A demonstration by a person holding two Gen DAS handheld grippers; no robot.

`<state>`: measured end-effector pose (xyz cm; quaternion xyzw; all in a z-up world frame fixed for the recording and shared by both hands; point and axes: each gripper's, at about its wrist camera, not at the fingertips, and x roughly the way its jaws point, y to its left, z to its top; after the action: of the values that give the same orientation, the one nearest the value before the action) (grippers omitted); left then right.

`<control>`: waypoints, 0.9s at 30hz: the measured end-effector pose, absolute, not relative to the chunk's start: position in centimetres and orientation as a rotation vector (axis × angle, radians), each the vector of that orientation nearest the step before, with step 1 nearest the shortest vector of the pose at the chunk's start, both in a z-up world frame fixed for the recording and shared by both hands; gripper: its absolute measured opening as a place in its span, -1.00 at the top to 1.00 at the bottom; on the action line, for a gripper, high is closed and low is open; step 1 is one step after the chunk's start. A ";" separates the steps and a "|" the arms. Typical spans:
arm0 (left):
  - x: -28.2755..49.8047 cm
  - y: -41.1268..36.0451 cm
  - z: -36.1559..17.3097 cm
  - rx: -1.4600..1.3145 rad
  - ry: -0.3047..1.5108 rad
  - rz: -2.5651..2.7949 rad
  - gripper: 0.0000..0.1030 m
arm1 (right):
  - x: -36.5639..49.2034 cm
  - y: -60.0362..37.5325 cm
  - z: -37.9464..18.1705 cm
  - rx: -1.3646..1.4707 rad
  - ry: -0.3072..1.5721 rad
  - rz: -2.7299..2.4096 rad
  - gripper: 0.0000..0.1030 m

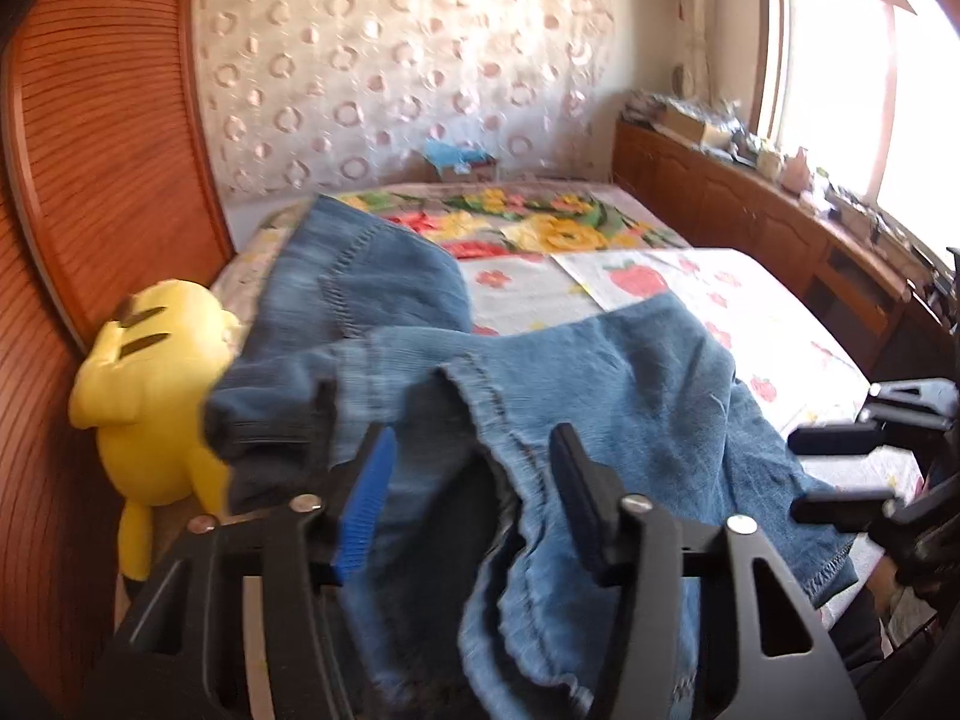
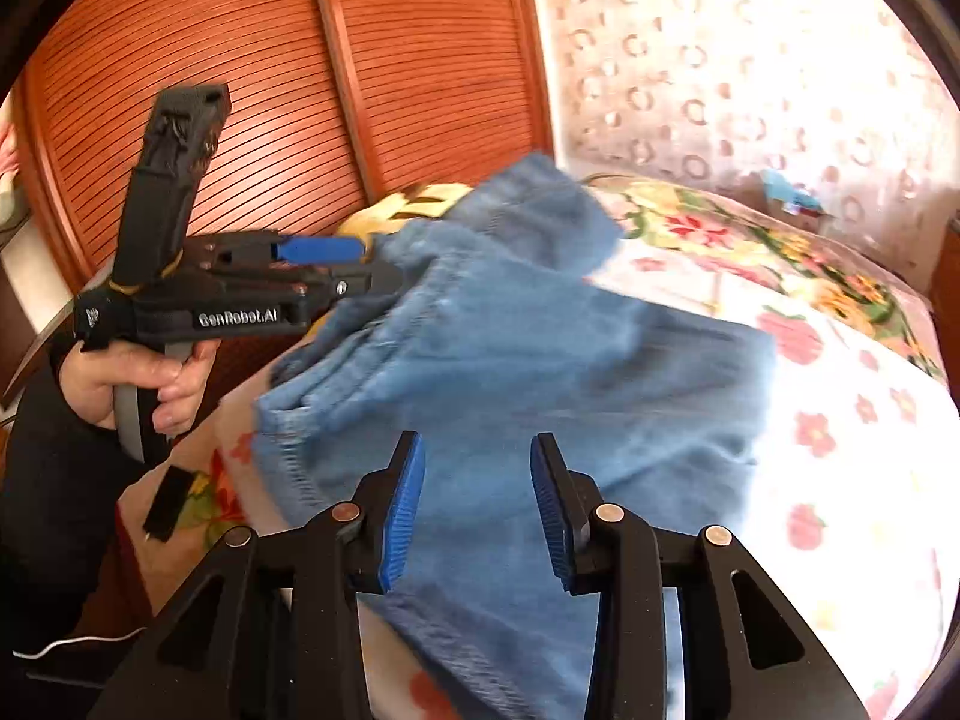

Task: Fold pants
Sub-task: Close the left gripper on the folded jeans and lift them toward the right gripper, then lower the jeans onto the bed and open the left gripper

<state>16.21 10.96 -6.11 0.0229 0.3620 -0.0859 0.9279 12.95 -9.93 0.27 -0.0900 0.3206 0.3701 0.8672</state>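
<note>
My blue denim pants (image 2: 516, 360) lie rumpled on the floral-sheeted bed (image 2: 840, 420). Both my left gripper (image 1: 474, 480) and right gripper (image 2: 477, 504) gape open over them. Denim looks heavy and floppy; I'd pinch the stitched hem.

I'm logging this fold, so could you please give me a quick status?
Left tool open, denim draped between its fingers. Right tool open over the pants. Pants bunched on the bed, unfolded. Yellow plush toy beside them.

Bedroom: floral-covered bed (image 1: 750, 300); louvred wooden wardrobe doors (image 1: 114, 138); ring-patterned curtain (image 1: 408, 60); low wooden cabinets (image 1: 750, 204); sunlit window (image 1: 840, 72).
</note>
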 end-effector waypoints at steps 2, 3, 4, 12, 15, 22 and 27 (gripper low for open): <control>16.9 10.1 -6.6 0.080 0.761 -0.178 0.08 | 13.1 -10.6 0.1 -0.192 0.663 0.740 0.25; 17.3 9.7 -6.9 0.099 0.775 -0.174 0.08 | 13.1 -11.1 -0.1 -0.190 0.660 0.722 0.25; 17.7 9.5 -7.2 0.111 0.790 -0.165 0.08 | 13.3 -11.6 -0.1 -0.184 0.661 0.711 0.24; 18.6 9.6 -7.3 0.142 0.773 -0.134 0.94 | 13.6 -13.5 -0.6 -0.132 0.670 0.639 0.23; 18.8 10.9 -5.9 0.124 0.736 -0.081 0.94 | 13.6 -14.0 -0.8 -0.113 0.684 0.628 0.23; 19.9 12.0 -6.3 0.111 0.776 -0.074 0.93 | 15.1 -13.2 -1.5 -0.101 0.715 0.619 0.19; 18.8 11.5 -6.1 0.107 0.762 -0.078 0.53 | 16.4 -13.1 -2.3 -0.107 0.738 0.596 0.09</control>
<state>18.84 11.47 -6.10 0.0520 0.3717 -0.0380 0.9261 16.39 -13.11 -2.33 -0.0517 0.3553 0.2870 0.8881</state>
